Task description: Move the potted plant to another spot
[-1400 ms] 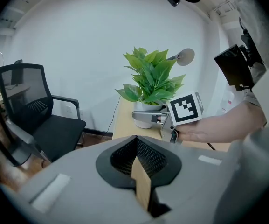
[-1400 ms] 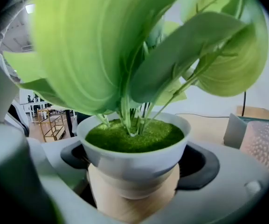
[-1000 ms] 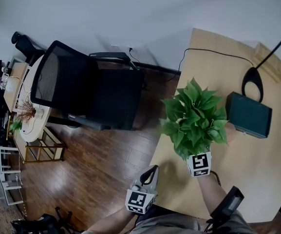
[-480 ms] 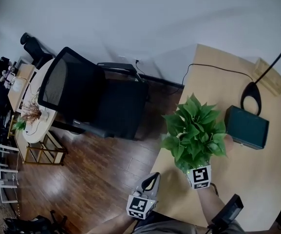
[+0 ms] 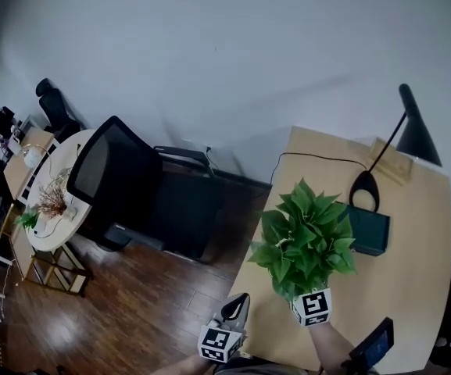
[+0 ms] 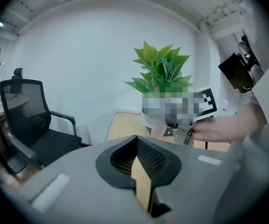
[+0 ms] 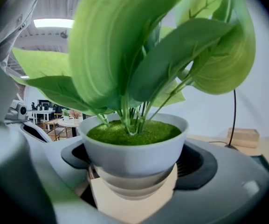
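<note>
The potted plant (image 5: pixel 303 241), green leaves in a white pot (image 7: pixel 134 148), is over the light wooden table (image 5: pixel 413 272) near its left edge. My right gripper (image 5: pixel 313 307) is shut on the pot, one jaw on each side, seen close up in the right gripper view (image 7: pixel 135 160). Whether the pot's base touches the table is hidden. My left gripper (image 5: pixel 237 309) hangs just off the table's near left corner, shut with nothing in it (image 6: pixel 135 155). The left gripper view shows the plant (image 6: pixel 162 73) and the hand holding the right gripper.
A dark green box (image 5: pixel 368 229) lies just right of the plant, beside a black lamp (image 5: pixel 363 187) with its cable. A black office chair (image 5: pixel 143 190) stands on the wooden floor left of the table. Further left is a round white table (image 5: pixel 49 201).
The head view has tipped up and now shows more wall. The plant stays held in the right gripper and sits lower in the picture; the left gripper keeps its place by the table corner.
</note>
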